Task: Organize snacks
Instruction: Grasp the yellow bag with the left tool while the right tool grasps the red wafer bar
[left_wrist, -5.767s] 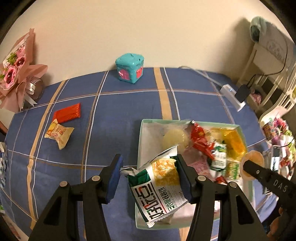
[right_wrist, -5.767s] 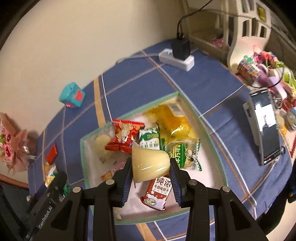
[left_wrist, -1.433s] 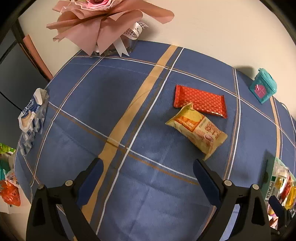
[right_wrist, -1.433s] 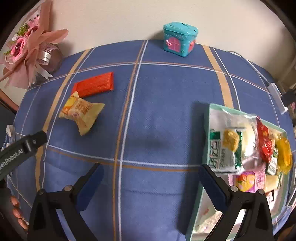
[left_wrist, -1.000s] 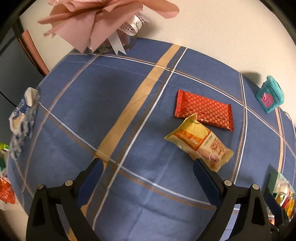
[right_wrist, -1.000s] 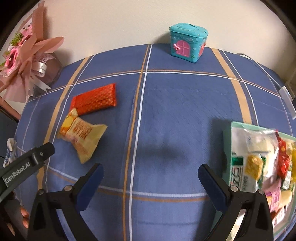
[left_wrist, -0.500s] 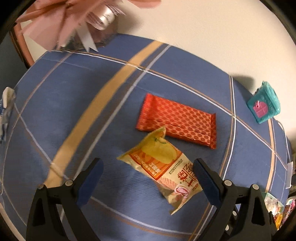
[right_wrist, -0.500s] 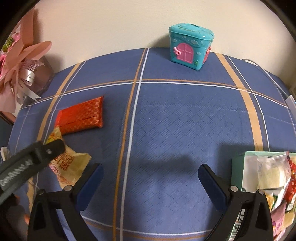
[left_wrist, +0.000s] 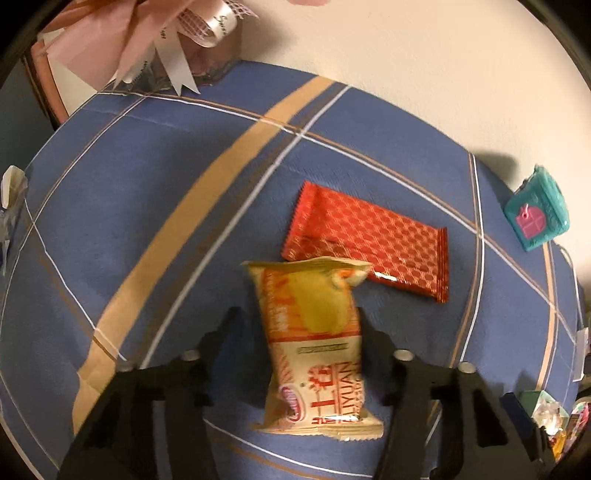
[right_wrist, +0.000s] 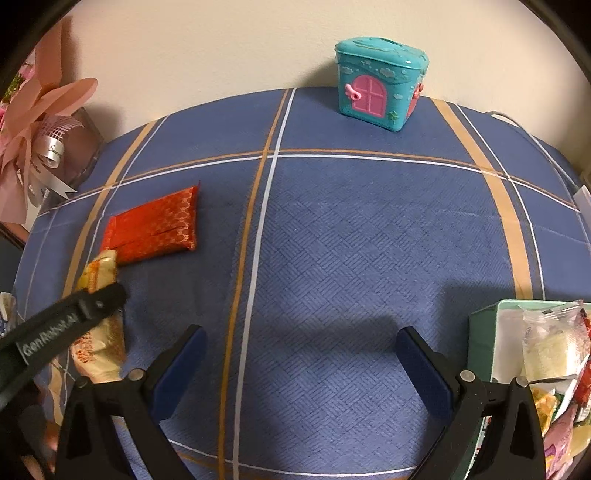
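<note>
In the left wrist view my left gripper (left_wrist: 299, 328) straddles a yellow-orange snack packet (left_wrist: 314, 343) on the blue plaid tablecloth; its blurred jaws are close to the packet's sides, and contact is not clear. A red patterned wafer packet (left_wrist: 369, 240) lies flat just beyond. In the right wrist view my right gripper (right_wrist: 303, 362) is open and empty over bare cloth. The left gripper (right_wrist: 55, 332) shows there over the yellow packet (right_wrist: 99, 332), with the red packet (right_wrist: 151, 225) behind. The mint green snack box (right_wrist: 484, 332), with several snacks in it, is at the right edge.
A teal toy house with a pink door (right_wrist: 380, 88) stands at the back by the wall. A pink wrapped bouquet (right_wrist: 37, 122) sits at the back left corner. Crumpled wrappers (left_wrist: 11, 206) lie at the table's left edge.
My left gripper has moved forward onto the yellow packet and its jaws have narrowed around it. My right gripper has moved closer to the table's middle and stayed open.
</note>
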